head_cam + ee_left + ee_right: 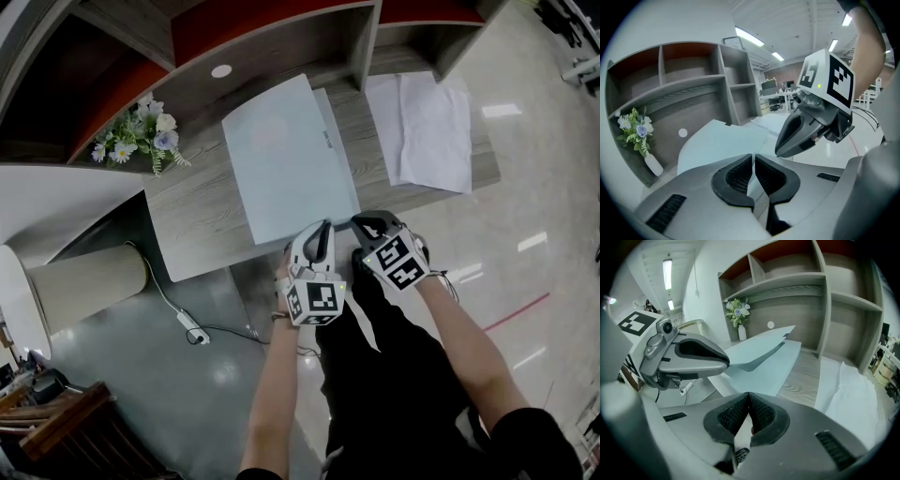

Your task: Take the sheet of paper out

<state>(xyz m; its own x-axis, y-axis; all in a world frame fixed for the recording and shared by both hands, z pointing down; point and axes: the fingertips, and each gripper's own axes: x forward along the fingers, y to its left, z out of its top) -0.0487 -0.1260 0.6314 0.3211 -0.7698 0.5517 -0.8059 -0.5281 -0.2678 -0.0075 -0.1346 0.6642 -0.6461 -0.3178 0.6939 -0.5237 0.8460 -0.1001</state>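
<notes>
A pale blue folder (281, 159) lies on the wooden desk (197, 220), reaching its near edge. In the left gripper view my left gripper (753, 161) is shut on a thin pale sheet that runs up between its pads. The right gripper view shows this upper leaf (759, 345) lifted off the lower leaf (764, 373), with the left gripper (693, 357) at its near corner. My right gripper (748, 399) is shut, pads meeting at the lower leaf's near edge. In the head view both grippers, left (323, 230) and right (361, 225), sit side by side at the folder's near right corner.
Loose white papers (427, 127) lie on the desk's right end. A vase of flowers (141, 136) stands at the back left under the shelf unit (281, 37). A cable with a plug (192, 323) trails on the floor on the left below the desk.
</notes>
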